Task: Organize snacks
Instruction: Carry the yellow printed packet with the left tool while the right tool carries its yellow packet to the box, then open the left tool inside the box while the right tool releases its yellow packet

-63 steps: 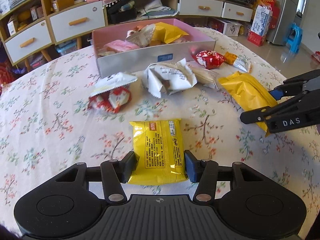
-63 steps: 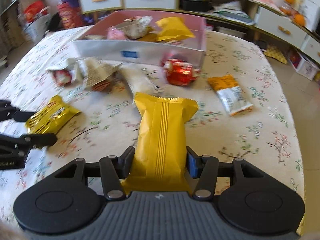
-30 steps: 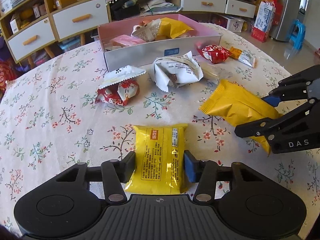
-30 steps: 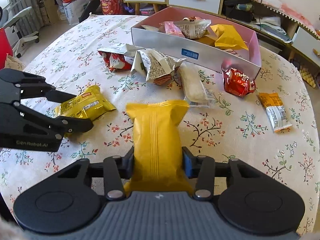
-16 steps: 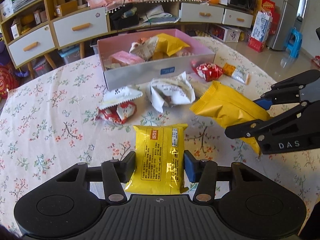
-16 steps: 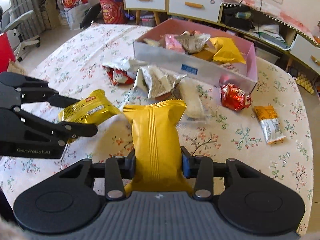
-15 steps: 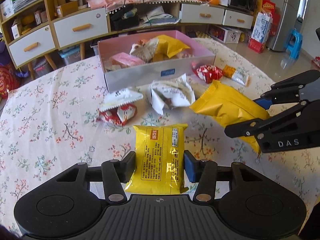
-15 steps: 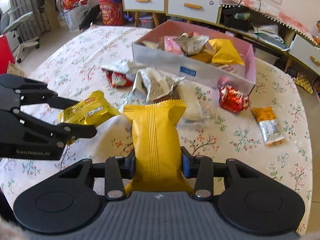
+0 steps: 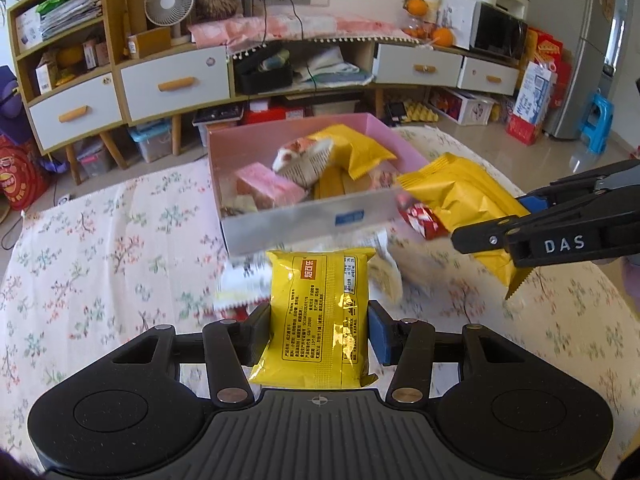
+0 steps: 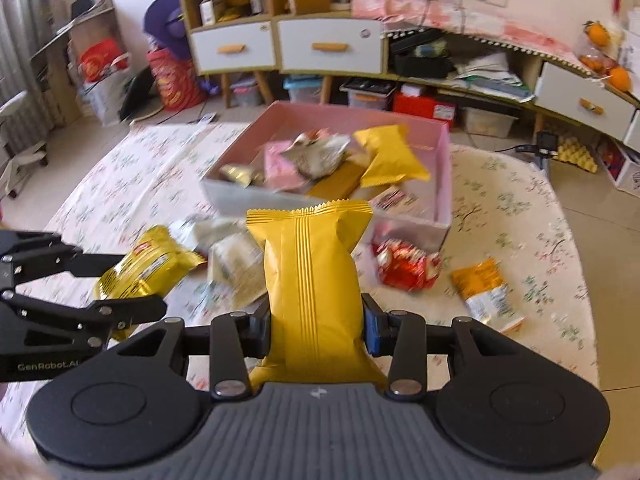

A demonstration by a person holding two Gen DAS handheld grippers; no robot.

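A round table [image 9: 100,248] under a floral cloth stands before white-drawered cabinets [image 9: 176,80] and carries one pink box [image 9: 304,222] at its far edge, with snacks inside. Each of the two grippers clamps one yellow packet above the table: the left gripper [image 9: 320,334] a printed yellow packet [image 9: 320,304], the right gripper [image 10: 316,326] a plain yellow pouch [image 10: 314,276]. One red wrapper [image 10: 408,266] and one orange packet [image 10: 486,290] lie near the table's right edge.

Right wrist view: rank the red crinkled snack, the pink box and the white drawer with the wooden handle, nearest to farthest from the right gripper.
1. Red crinkled snack, on the tablecloth just right of the right gripper.
2. Pink box, mid-table, behind it.
3. White drawer, across the room.
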